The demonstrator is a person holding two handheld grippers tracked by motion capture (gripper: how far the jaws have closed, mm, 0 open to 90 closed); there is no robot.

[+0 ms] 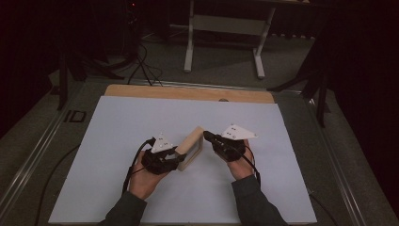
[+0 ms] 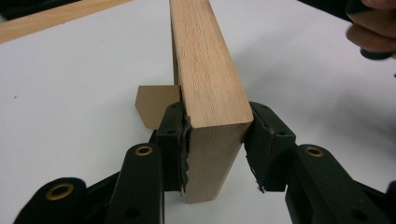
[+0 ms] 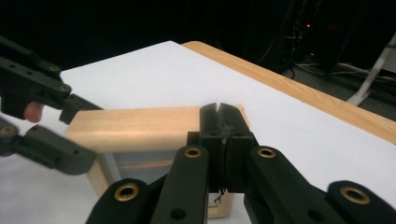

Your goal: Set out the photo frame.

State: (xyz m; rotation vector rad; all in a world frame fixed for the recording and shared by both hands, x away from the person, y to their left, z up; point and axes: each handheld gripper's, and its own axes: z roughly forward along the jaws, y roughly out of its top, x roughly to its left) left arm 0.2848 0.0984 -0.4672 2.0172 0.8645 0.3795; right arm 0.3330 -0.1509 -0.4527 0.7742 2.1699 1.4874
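Note:
A light wooden picture frame [image 1: 190, 148] stands on edge on the white sheet [image 1: 141, 122], near the middle. My left gripper [image 1: 179, 155] is shut on its near end; the pads [image 2: 173, 140] press both faces of the wood [image 2: 205, 70]. A brown cardboard stand [image 2: 156, 105] sticks out behind the frame. My right gripper [image 1: 207, 136] sits at the frame's far top corner with its jaws pressed together [image 3: 219, 112], in front of the top rail [image 3: 140, 128]. A tiny white sliver shows at their tip; I cannot tell what it is. The left gripper [image 3: 84, 133] also shows across the frame.
The white sheet covers a wooden table [image 1: 188, 93], whose bare edge runs along the back. A white desk frame [image 1: 226, 28] and cables [image 1: 143, 66] stand on the floor beyond. The person's right hand [image 2: 371, 32] shows at the top right of the left gripper view.

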